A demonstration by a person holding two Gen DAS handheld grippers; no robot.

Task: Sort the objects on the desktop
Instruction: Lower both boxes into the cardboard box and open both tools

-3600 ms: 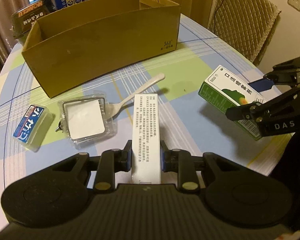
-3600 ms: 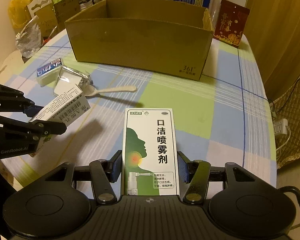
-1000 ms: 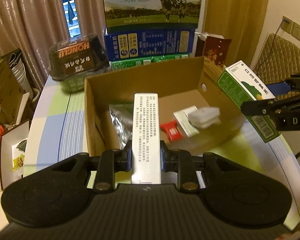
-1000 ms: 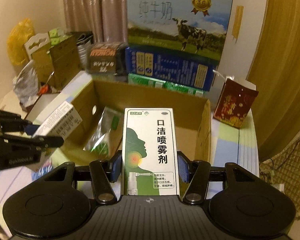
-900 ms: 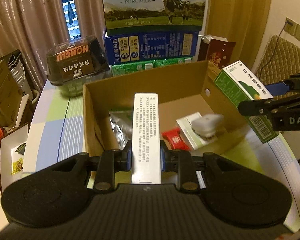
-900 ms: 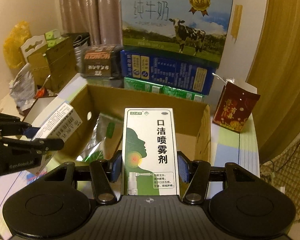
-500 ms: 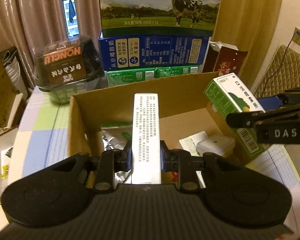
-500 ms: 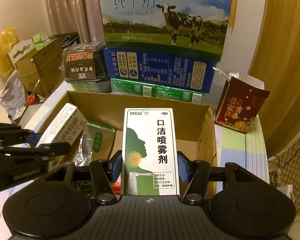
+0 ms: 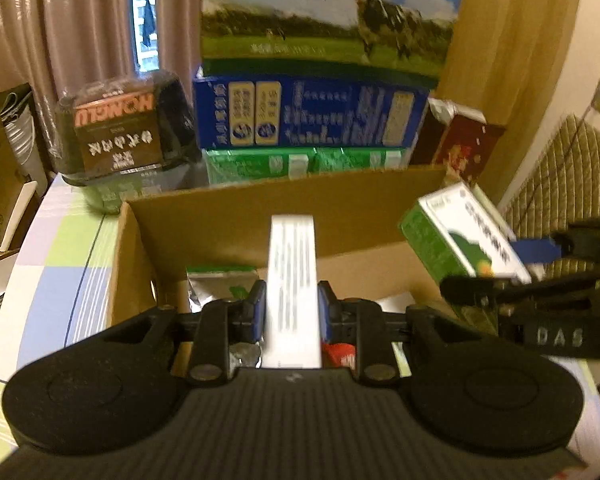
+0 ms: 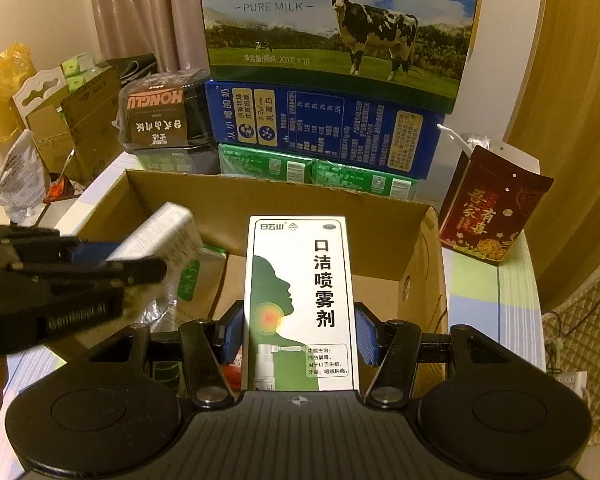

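1. The left gripper (image 9: 291, 312) has carried the long white printed carton (image 9: 292, 280) from above the checked tablecloth to over the open brown cardboard box (image 9: 228, 216); its jaws are opening, the blue pads showing a sliver of gap beside the carton, which sits blurred between them.
2. The right gripper (image 10: 300, 338) remains pinched on the green-and-white throat-spray carton (image 10: 300, 304), pads pressing both long edges; that carton, earlier held over the bare table, now hangs above the box's right half.
3. The box, once far off across the table, now fills the lower middle of both wrist views; inside it lie a silver foil pouch (image 9: 216, 288) with a green label and a small red packet (image 9: 340, 354), both partly hidden by the grippers.
4. The tall milk case with a cow picture (image 10: 336, 20), atop a blue carton (image 10: 324, 128), has grown larger behind the box; a dark red gift bag (image 10: 488, 212) stands to the right.
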